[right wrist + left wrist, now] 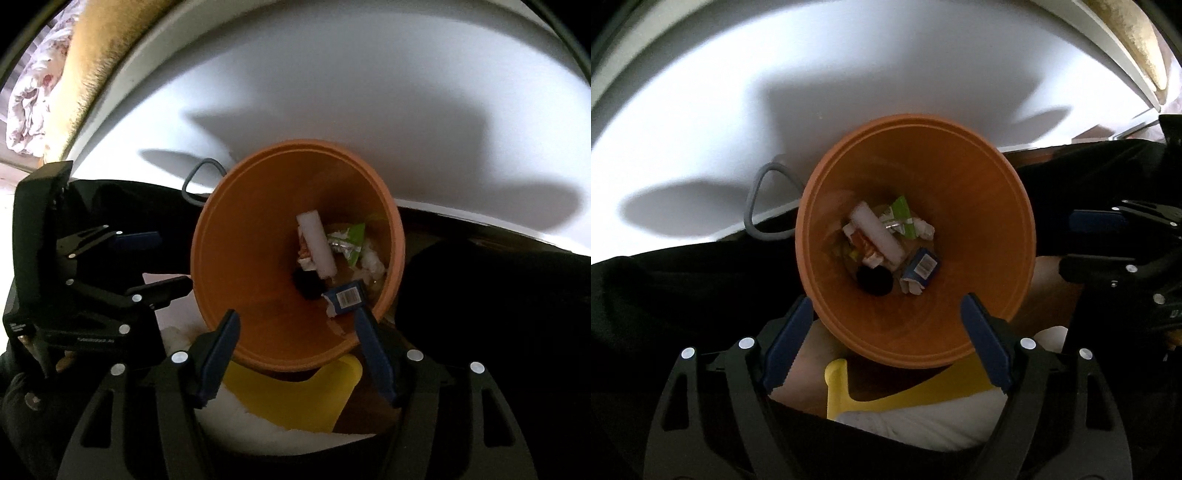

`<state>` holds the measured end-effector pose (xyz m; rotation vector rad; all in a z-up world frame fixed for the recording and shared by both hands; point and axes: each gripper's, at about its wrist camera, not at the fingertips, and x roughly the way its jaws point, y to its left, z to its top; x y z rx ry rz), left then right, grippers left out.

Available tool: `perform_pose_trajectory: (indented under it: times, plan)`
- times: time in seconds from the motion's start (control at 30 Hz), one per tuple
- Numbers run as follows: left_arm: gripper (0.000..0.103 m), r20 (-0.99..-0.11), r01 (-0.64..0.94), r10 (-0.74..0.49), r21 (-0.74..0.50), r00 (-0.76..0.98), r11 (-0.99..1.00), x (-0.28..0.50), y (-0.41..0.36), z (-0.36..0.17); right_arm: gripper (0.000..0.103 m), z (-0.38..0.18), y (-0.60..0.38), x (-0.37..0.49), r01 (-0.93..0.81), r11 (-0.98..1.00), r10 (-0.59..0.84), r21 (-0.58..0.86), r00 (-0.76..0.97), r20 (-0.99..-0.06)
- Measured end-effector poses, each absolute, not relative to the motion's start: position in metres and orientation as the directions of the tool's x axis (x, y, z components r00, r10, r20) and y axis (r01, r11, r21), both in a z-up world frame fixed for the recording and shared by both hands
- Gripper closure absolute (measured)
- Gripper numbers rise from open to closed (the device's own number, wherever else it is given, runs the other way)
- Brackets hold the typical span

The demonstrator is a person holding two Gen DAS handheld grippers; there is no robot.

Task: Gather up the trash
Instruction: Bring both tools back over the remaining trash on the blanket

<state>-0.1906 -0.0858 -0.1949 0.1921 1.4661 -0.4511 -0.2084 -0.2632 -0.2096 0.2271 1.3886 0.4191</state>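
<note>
both views look down into an orange bin point(979, 206) that stands in front of a white surface point(849, 74), its mouth tilted toward the cameras. at the bottom of the bin lies the trash: a white cylinder-shaped piece point(875, 232), a green wrapper point(901, 214) with a silvery inside, a crumpled white scrap point(925, 230), a blue carton with a barcode point(921, 267), and a dark round thing point(873, 280) that i cannot identify. the pieces touch or overlap one another in a loose heap.

the left tool point(884, 325) hangs over the near rim of the bin with its blue-padded fingers spread wide apart; nothing sits between them but the open bin below. the right tool point(295, 332) is likewise above the near rim, its jaws apart and empty; in the right wrist view the blue carton point(345, 297) appears just beside the tip of one finger, though it lies down inside the bin rather than in the grip.

a grey loop point(764, 199), like a handle or cord, lies at the edge of the surface just beside the bin. under the bin's near rim a yellow object point(295, 398) and something white point(258, 424) show, partly hidden. dark fabric point(683, 288) fills both sides.
</note>
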Motion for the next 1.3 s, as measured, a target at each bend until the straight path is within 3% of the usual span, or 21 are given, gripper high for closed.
perform_pose_trajectory:
  times: [0.3,0.43,0.63,0.8,1.1,1.3]
  plan:
    - [0.023,-0.949,0.441,-0.163,-0.029,0.269,0.897,-0.202,-0.087,-0.127,0.038,-0.117,-0.284,-0.228,-0.236,0.897,0.435,0.375,0.315,-0.843]
    - [0.023,-0.901,0.450,-0.154,0.050,0.405,0.891,-0.204,-0.094,-0.078,0.031,-0.050,-0.308,-0.224,-0.262,0.899,0.436,0.350,0.468,-0.769]
    - [0.016,-0.808,0.417,-0.240,0.008,0.539,0.909,-0.187,-0.090,-0.008,0.029,0.008,-0.344,-0.188,-0.236,0.941,0.339,0.244,0.628,-0.700]
    - [0.013,-0.751,0.329,-0.243,-0.036,0.614,0.944,-0.144,-0.087,0.013,0.029,0.017,-0.370,-0.138,-0.163,0.971,0.237,0.173,0.705,-0.668]
    - [0.013,-0.786,0.167,-0.229,-0.161,0.574,0.973,-0.080,-0.066,-0.004,0.029,0.005,-0.405,-0.035,0.000,0.998,0.041,0.062,0.746,-0.664]
    - [0.013,-0.788,0.167,-0.181,-0.100,0.588,0.981,-0.072,-0.072,-0.005,0.029,-0.009,-0.423,0.029,0.086,0.996,-0.066,-0.008,0.699,-0.712]
